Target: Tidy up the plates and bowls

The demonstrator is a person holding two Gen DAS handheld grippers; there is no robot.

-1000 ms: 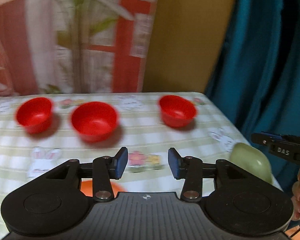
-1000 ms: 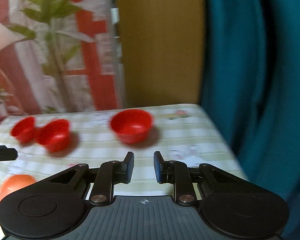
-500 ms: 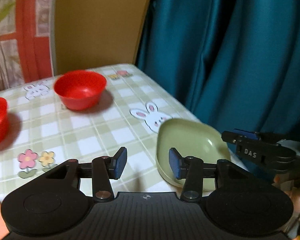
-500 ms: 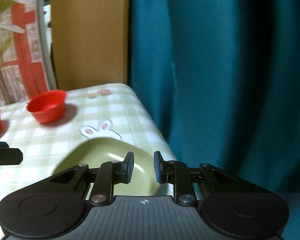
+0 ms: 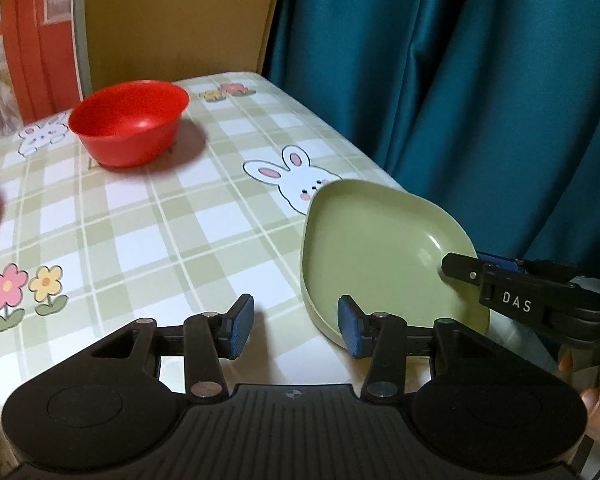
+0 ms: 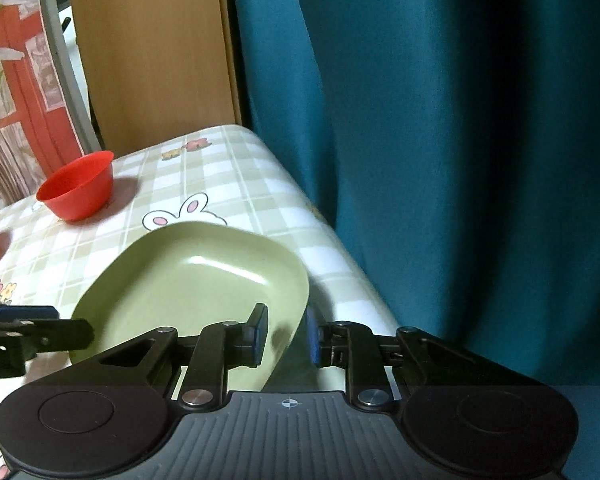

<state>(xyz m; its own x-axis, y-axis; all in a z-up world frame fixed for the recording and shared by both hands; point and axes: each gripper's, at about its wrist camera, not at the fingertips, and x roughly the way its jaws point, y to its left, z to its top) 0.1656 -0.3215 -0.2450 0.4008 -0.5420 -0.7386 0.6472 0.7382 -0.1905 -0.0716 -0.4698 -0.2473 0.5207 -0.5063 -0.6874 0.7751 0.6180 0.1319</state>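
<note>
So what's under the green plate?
The checked tablecloth, and part of a printed bunny whose chin the green plate covers. Anything else beneath stays hidden.

Green plate [image 6: 188,280] near table corner; red bowl [image 5: 129,122] well beyond.

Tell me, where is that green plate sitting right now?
The green plate lies at the table's corner nearest the teal curtain, partly covering a printed bunny. The right gripper straddles its rim; the red bowl stands farther back.
</note>
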